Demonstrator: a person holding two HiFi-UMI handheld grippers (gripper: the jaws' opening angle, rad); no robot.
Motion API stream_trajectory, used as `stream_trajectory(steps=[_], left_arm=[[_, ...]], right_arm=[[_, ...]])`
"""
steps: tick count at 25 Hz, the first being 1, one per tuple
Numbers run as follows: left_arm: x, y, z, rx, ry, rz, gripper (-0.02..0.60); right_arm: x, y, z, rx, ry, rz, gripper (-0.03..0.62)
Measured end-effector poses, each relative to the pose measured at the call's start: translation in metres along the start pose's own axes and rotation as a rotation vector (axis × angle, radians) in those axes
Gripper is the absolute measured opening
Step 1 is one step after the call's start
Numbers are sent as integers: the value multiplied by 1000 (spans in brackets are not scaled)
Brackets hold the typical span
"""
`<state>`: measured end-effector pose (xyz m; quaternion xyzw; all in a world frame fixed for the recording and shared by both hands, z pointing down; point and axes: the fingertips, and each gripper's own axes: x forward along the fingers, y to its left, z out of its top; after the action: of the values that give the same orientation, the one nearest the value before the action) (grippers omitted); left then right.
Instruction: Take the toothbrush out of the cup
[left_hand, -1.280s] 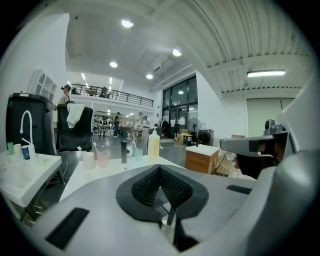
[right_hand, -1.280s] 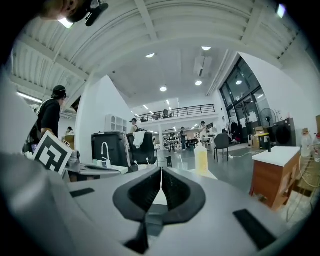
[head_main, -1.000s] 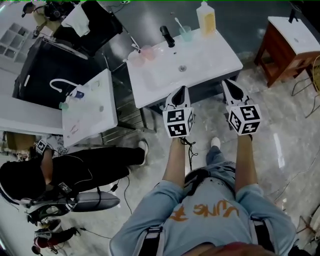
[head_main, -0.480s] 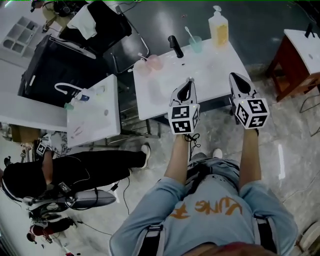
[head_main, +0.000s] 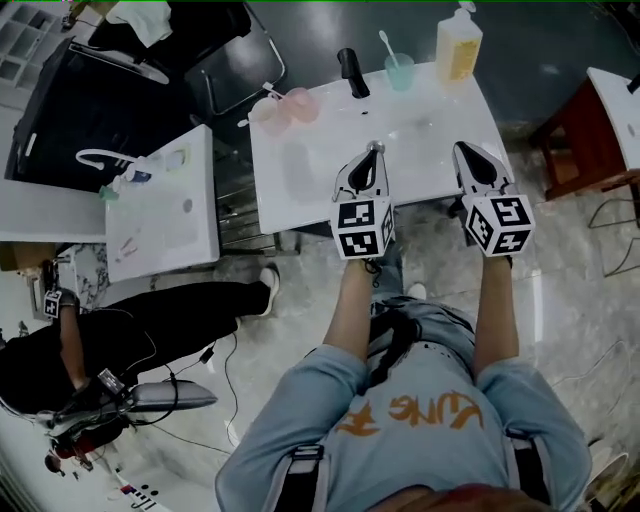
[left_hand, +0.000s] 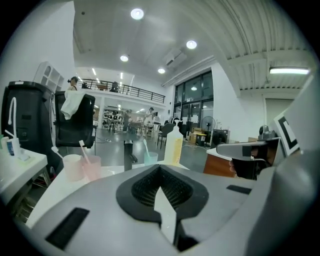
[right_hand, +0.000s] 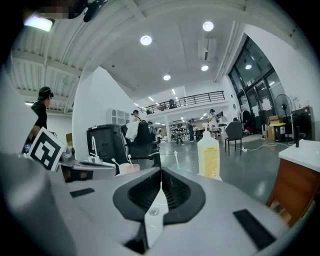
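- Head view: the toothbrush (head_main: 385, 45) stands in the teal cup (head_main: 400, 73) at the washstand's (head_main: 300, 175) far edge, well apart from both tools; nothing done yet.
- Left gripper view: left gripper (left_hand: 160, 176) clenched, empty.
- Right gripper view: right gripper (right_hand: 160, 178) likewise clenched, empty.

White basin top (head_main: 300, 175), things along its rear edge only. Left rear corner: pink cup (head_main: 301, 103) and paler cup (head_main: 268, 116) side by side, 1 brush standing in each. Centre rear: black faucet (head_main: 348, 72), upright. Just right of it: teal cup (head_main: 400, 73) holding 1 toothbrush (head_main: 385, 43), tilted. Right rear corner: yellow pump bottle (head_main: 458, 50), upright.
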<state>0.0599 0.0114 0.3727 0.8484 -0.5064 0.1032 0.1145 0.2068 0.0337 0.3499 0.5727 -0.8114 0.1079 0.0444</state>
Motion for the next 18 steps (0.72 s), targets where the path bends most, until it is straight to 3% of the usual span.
stream_trajectory(steps=[4,9,18], left_arm=[[35,6,-9,-5,13,-19,8],[63,31,-35,-57,94,8,8],[98,65,-36,-146,98,13,8]], right_arm=[[37,-13,-11,-2,35,-1,28],[87,-23,-27,20,106,33,28],[169,-30,-27,-69,160,84,28]])
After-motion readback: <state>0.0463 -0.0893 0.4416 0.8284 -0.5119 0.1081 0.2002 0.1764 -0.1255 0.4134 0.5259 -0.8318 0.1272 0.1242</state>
